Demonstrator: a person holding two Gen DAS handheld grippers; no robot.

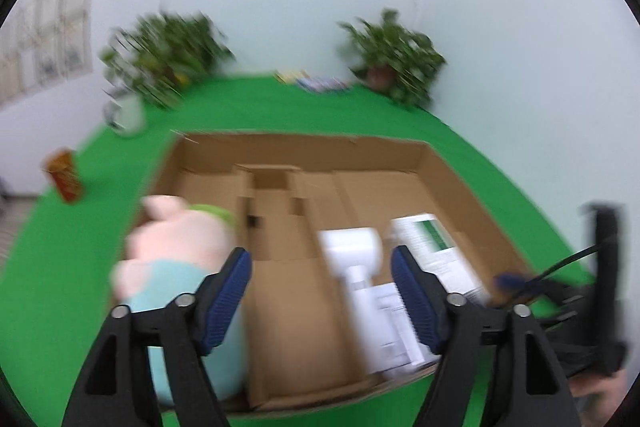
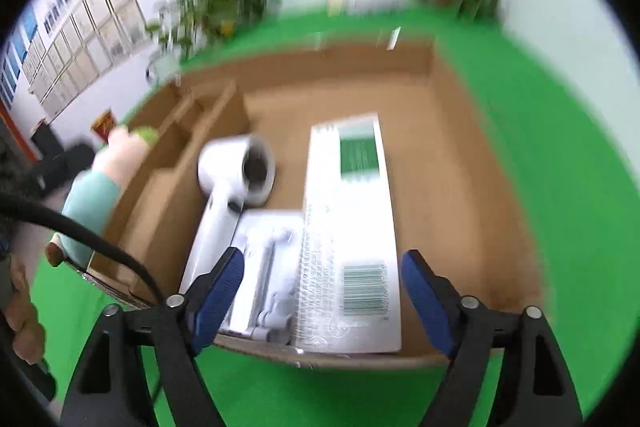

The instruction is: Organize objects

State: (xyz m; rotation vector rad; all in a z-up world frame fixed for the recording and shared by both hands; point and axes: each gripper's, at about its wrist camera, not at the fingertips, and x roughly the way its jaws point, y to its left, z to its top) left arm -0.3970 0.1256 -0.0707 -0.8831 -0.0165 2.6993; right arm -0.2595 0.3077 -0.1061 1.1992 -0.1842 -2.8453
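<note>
An open cardboard box (image 1: 304, 147) (image 2: 472, 163) lies on a green table. In it are a white hair dryer (image 1: 354, 259) (image 2: 236, 179), a long white package with a green label (image 1: 436, 247) (image 2: 352, 227) and a flat white pack (image 2: 268, 267). A pink plush toy in a teal outfit (image 1: 176, 251) (image 2: 100, 187) lies at the box's left side. My left gripper (image 1: 320, 267) is open and empty above the box. My right gripper (image 2: 320, 267) is open and empty over the package's near end.
Two potted plants (image 1: 168, 55) (image 1: 396, 59) stand at the table's back. A white jug (image 1: 128, 115), a red-brown cup (image 1: 64, 175) and some flat packets (image 1: 316, 81) are on the green cloth (image 1: 64, 247). Cardboard dividers (image 1: 272, 187) stand inside the box.
</note>
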